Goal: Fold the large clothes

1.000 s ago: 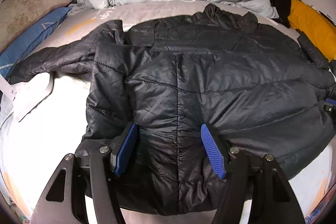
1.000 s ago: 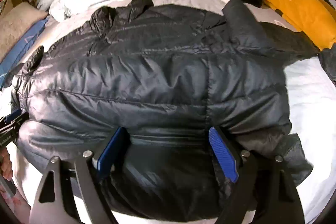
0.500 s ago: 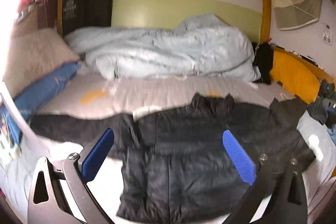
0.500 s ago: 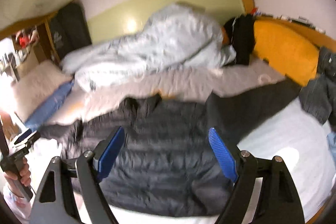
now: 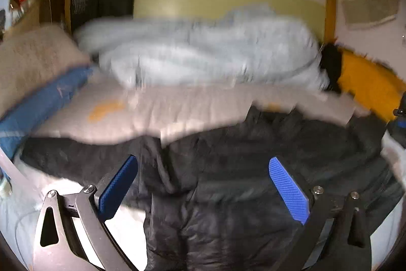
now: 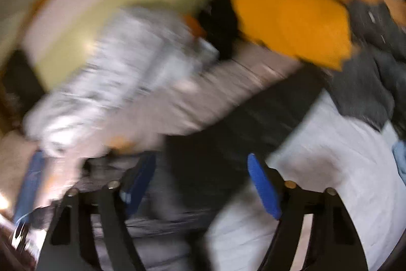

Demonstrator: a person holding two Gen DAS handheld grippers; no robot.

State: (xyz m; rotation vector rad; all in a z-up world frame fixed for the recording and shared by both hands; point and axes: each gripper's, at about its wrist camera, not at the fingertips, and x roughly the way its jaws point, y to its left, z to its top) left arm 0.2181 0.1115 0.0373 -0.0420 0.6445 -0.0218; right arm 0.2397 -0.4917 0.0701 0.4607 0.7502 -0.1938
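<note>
**Q.** Where does the garment lie, and why in that position?

**A.** The black quilted puffer jacket [image 5: 228, 169] is spread flat on the white-sheeted bed [image 5: 127, 225], one sleeve stretched out toward the left edge. In the right wrist view its other sleeve [image 6: 266, 108] runs toward the orange cushion [image 6: 291, 22]. A flat, sleeves-out layout is probably meant to make the fold lines reachable. A crumpled pale blue duvet [image 5: 203, 52] and a beige pillow [image 5: 33, 60] sit at the far end, apart from the jacket.

**Q.** How do the jaws stand?

**A.** The left gripper [image 5: 203, 187] has its blue ribbed pads [image 5: 289, 189] spread wide, poised above the jacket body with nothing between them. The right gripper [image 6: 200, 182] is likewise spread, over the jacket near the sleeve root; heavy motion blur prevents judging contact, but no cloth appears pinched.

**Q.** What stage is this?

**A.** Likely repositioning before a sleeve fold; no fold is visible yet.
</note>
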